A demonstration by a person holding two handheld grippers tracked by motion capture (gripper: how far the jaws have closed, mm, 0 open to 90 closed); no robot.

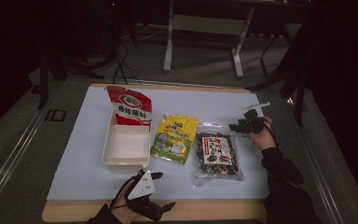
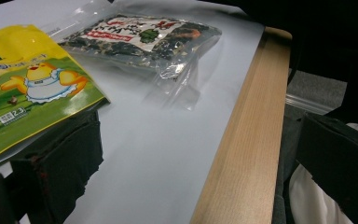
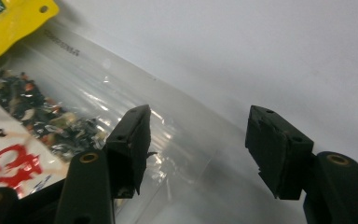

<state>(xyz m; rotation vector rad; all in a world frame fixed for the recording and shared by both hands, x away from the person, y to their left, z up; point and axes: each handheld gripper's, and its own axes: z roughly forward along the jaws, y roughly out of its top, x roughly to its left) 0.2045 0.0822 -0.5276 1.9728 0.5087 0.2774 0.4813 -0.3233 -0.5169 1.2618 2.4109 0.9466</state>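
A clear bag of dark seaweed mix [image 1: 218,154] lies flat on the pale mat, right of centre. My right gripper [image 1: 237,126] hovers just past the bag's top right corner, held by a hand in a dark sleeve. In the right gripper view its jaws stand open [image 3: 200,149]: the left jaw is over the bag's clear edge [image 3: 177,140] and the right jaw over bare mat, with nothing pinched. My left gripper [image 1: 164,190] rests at the table's near edge, jaws wide open [image 2: 200,177] and empty. A yellow pouch [image 1: 175,138] lies beside the seaweed bag [image 2: 140,39].
A white box [image 1: 127,161] sits left of the yellow pouch [image 2: 23,88], and a red snack bag [image 1: 130,108] stands upright at its far end. The pale mat [image 1: 214,105] covers a wooden table whose edge [image 2: 251,135] shows near me. A metal frame [image 1: 205,28] stands on the floor behind.
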